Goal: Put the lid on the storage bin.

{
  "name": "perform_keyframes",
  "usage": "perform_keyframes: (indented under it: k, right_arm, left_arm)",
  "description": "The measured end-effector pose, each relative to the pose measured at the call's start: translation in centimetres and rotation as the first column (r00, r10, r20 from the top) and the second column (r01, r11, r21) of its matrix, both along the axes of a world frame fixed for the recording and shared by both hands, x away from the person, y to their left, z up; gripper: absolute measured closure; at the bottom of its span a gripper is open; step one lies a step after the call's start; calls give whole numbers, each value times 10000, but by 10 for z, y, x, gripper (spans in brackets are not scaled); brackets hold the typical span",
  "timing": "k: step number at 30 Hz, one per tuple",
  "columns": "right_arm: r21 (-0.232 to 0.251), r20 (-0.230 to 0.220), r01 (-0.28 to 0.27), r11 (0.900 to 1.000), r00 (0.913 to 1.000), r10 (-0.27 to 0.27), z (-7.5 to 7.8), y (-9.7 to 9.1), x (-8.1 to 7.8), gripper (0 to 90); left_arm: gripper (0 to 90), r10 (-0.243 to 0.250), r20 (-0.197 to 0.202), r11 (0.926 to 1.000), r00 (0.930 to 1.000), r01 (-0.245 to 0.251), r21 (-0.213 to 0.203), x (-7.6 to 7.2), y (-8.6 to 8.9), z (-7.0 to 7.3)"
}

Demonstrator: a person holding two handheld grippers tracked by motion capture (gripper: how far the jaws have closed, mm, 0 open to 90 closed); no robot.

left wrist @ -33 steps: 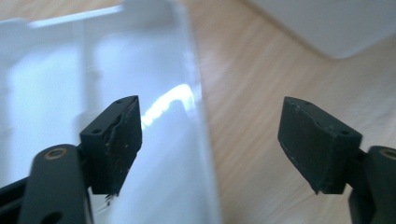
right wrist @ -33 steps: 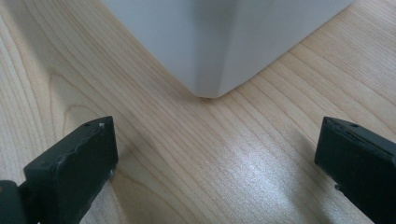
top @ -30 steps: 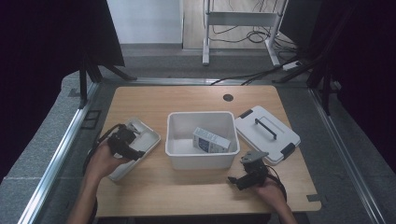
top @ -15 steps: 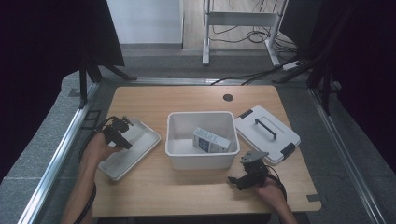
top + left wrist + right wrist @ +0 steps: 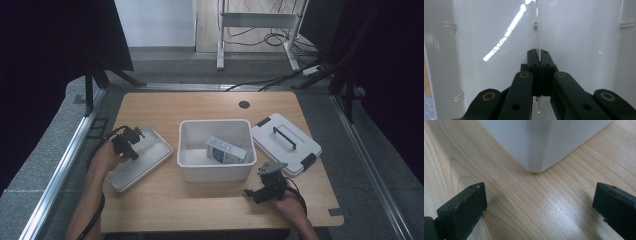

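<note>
A shallow white tray [image 5: 150, 156] lies at the table's left. My left gripper [image 5: 134, 135] is low over its far left part, held by a hand. In the left gripper view its jaws [image 5: 539, 53] have just been closing and now stand together, pinching a thin upright rib [image 5: 537, 30] on the tray's white inside. A white bin [image 5: 215, 123] stands mid-table with a small carton [image 5: 226, 150] lying inside. My right gripper [image 5: 248, 194] rests near the front edge, right of centre. Its jaws [image 5: 539, 202] stand wide apart over bare wood, facing the bin's corner [image 5: 536, 157].
A white lid [image 5: 285, 145] with a dark handle and clips lies right of the bin. A round cable hole [image 5: 244, 104] sits near the table's far edge. Metal rails run along both sides of the wooden table [image 5: 165, 200].
The left hand has shifted its gripper toward the tray's far left part and lowered it, and its jaws have come together. The right hand and gripper have kept still.
</note>
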State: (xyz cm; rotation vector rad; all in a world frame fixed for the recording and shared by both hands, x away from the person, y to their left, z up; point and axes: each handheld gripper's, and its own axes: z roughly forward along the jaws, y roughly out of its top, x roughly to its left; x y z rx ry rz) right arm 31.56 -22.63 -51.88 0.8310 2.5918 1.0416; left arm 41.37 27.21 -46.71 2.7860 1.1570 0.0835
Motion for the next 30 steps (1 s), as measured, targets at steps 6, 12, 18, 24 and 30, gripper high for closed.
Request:
perform_keyframes:
  k: [6,12,18,24,30]
  right_arm:
    - [-6,-13,-8,10000,10000,8,0,0,0,0]
    - [-3,-23,-7,10000,10000,7,0,0,0,0]
    - [-1,-16,6,10000,10000,-6,0,0,0,0]
    - [13,-40,-1,10000,10000,1,0,0,0,0]
    - [32,-71,44,10000,10000,-44,0,0,0,0]
  left_arm:
    - [891,-1028,323,9947,9942,1029,-17,-4,-2,29]
    - [891,-1808,658,9835,9813,1803,137,-7,2,63]
    - [891,-2184,832,9758,9723,2188,38,-11,11,97]
    - [890,-2724,896,9617,9580,2741,-81,-15,3,127]
    - [891,-3218,1152,9448,9398,3267,-261,-14,-16,148]
